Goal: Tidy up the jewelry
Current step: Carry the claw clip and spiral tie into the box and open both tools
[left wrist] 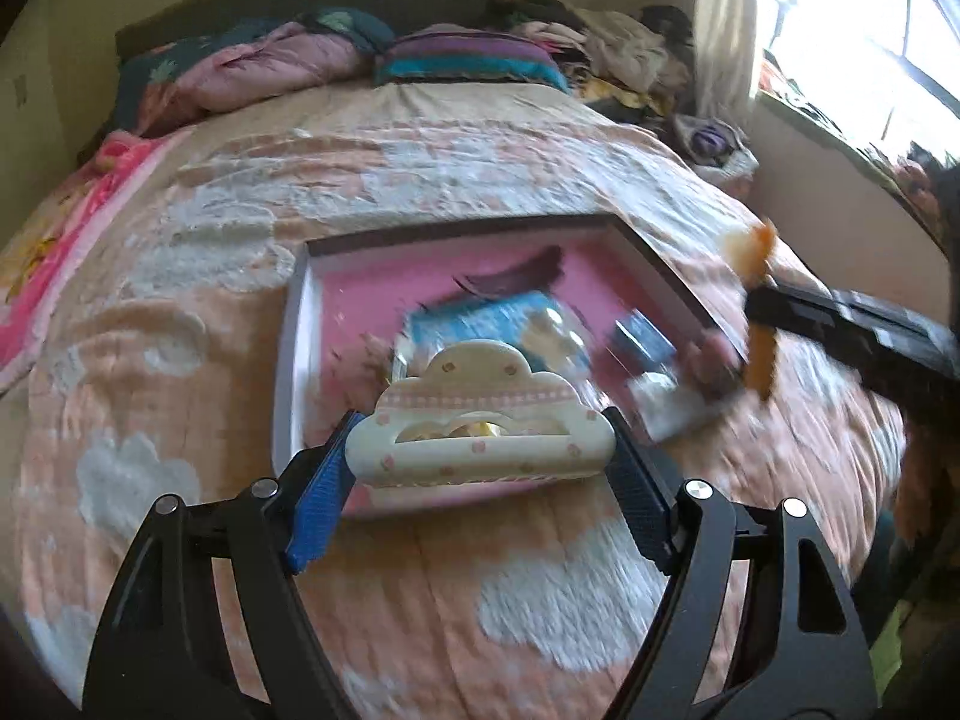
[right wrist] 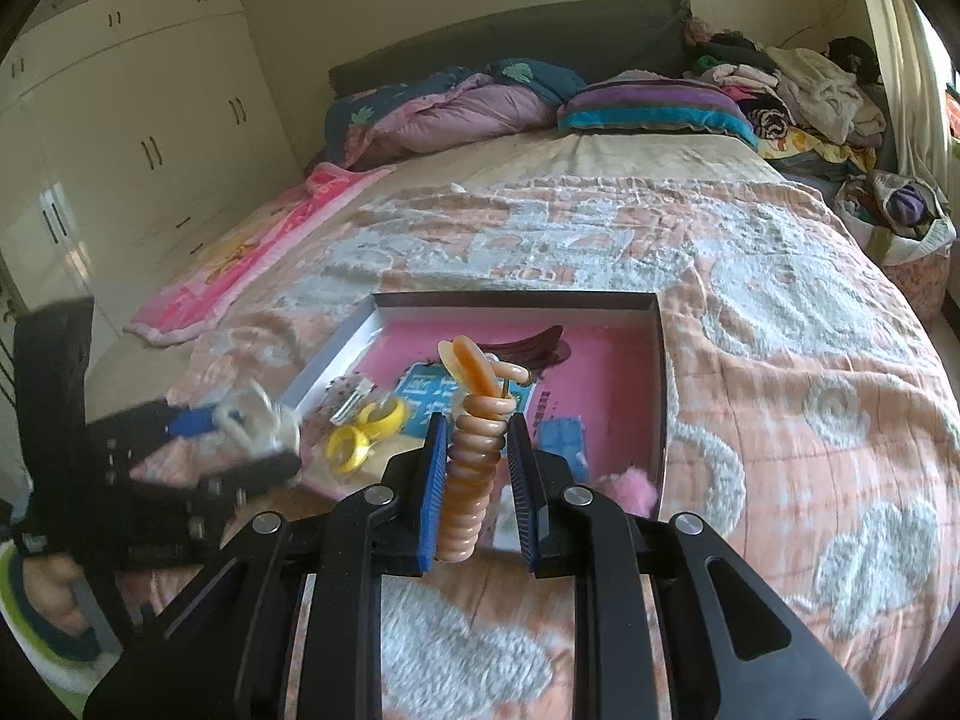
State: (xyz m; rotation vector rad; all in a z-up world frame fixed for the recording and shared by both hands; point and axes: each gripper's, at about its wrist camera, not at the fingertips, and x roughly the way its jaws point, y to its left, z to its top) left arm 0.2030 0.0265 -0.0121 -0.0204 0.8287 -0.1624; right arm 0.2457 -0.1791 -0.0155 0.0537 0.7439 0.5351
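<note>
A cream cloud-shaped hair clip point(left wrist: 480, 396) with pink dots hangs above the near edge of the pink-bottomed tray point(left wrist: 288, 360). My left gripper point(left wrist: 480, 426) is shut on it, with a blue pad on each end. In the right wrist view that gripper point(right wrist: 240, 426) and the clip point(right wrist: 255, 420) are a blur at the left. My right gripper point(right wrist: 478, 420) is shut on an orange spiral hair tie point(right wrist: 474, 468) that stands upright over the tray point(right wrist: 660, 390). From the left wrist view the hair tie point(left wrist: 759, 324) shows at the tray's right edge.
The tray lies on a peach bedspread point(right wrist: 780, 360) with white clouds. It holds yellow rings point(right wrist: 366, 426), blue cards point(right wrist: 561, 438), a dark hair comb point(right wrist: 534, 345) and a pink fluffy piece point(right wrist: 636, 489). Pillows and piled clothes point(right wrist: 798, 90) line the headboard. A wardrobe point(right wrist: 138, 120) stands at the left.
</note>
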